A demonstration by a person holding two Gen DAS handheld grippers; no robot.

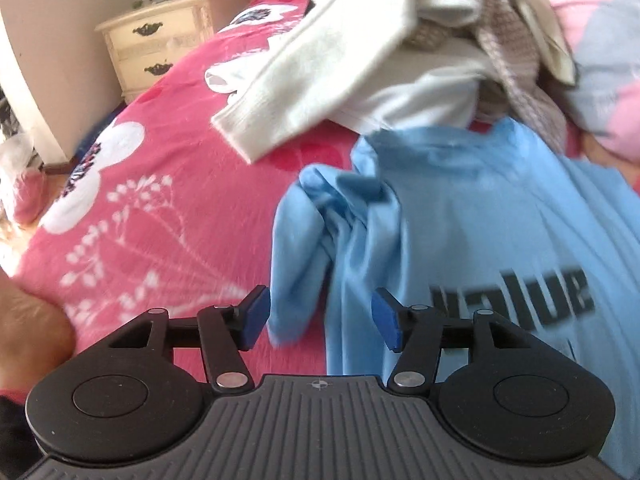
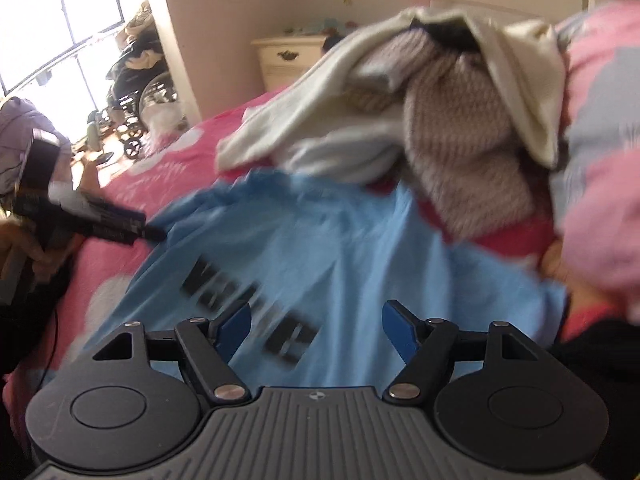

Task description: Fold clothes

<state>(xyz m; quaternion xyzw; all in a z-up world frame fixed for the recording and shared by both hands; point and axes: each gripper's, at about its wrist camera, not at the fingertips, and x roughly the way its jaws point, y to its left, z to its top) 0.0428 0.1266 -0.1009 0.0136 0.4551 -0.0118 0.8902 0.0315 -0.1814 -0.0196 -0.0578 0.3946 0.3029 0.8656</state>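
A light blue T-shirt (image 1: 472,216) with black lettering lies spread on the pink floral bedspread (image 1: 152,200); its left sleeve is bunched into folds. My left gripper (image 1: 320,320) is open, hovering just over that bunched sleeve edge with nothing between its blue pads. In the right wrist view the same blue T-shirt (image 2: 320,248) fills the middle. My right gripper (image 2: 316,332) is open above the printed front, holding nothing. The left gripper (image 2: 154,234) shows at the shirt's left edge there, its black body held by a hand.
A heap of clothes (image 1: 400,40), cream, white and checked brown, sits behind the shirt, against a pink and blue pillow (image 1: 600,60). A cream nightstand (image 1: 156,44) stands beyond the bed. A wheelchair (image 2: 140,92) is parked by the window.
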